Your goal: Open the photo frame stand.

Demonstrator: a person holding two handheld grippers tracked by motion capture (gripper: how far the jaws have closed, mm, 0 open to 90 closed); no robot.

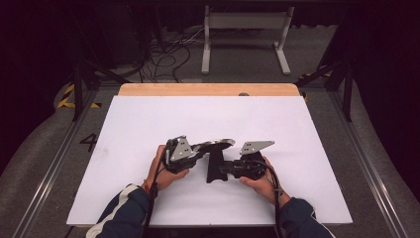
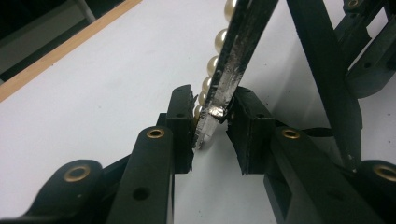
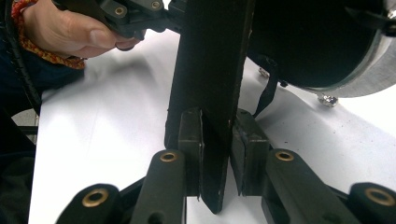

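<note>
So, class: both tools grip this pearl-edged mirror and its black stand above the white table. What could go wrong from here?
1. The left tool pinches only the thin lower rim of the round silver mirror edged with cream pearls, so it could slip or tilt out.
2. The right tool clamps the flat black stand panel near its bottom edge; twisting may strain the thin black strap linking stand and mirror.

You have a framed mirror [image 1: 214, 145] edged with pearls [image 2: 215, 64] and its flat black stand [image 1: 215, 166]. The mirror is tilted up off the worktop; the stand rests below it, just nearer your edge, about midway between the left and right edges.
</note>
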